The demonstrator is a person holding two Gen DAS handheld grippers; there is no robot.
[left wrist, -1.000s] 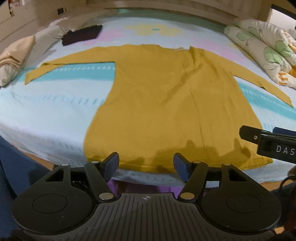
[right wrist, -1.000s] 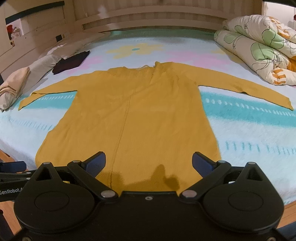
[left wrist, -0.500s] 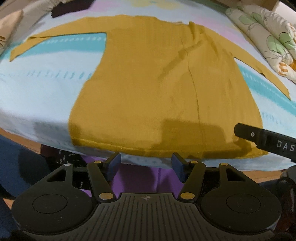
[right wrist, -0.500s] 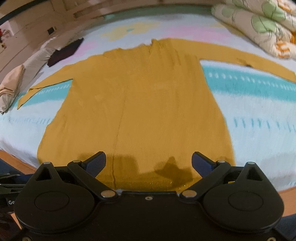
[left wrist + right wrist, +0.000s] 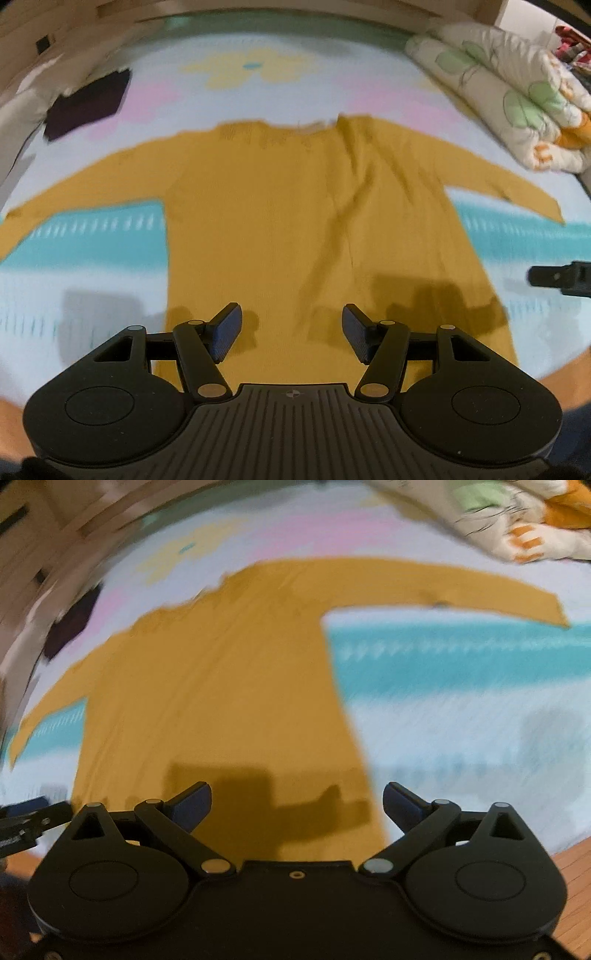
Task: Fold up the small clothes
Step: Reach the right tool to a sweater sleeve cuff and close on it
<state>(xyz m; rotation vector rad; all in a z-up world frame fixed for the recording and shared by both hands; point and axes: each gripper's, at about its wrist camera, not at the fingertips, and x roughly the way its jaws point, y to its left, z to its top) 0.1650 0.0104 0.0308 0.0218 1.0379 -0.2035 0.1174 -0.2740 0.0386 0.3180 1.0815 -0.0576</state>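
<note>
Sweater (image 5: 295, 221) flat on bed (image 5: 92, 258), hem beneath both grippers' open, empty jaws.

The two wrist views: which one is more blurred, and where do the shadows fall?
Right wrist view: stronger blur, streaked at the edges, so the mustard sweater looks smeared; a blocky dark shadow lies on its lower part, ahead of the open right tool. Left wrist view: milder blur; shadows fall on the sweater's lower part and the bedsheet beside the open left tool; fisheye bends the bed.

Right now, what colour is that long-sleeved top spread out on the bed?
Mustard yellow, plain; the top shows best in the left wrist view.
</note>
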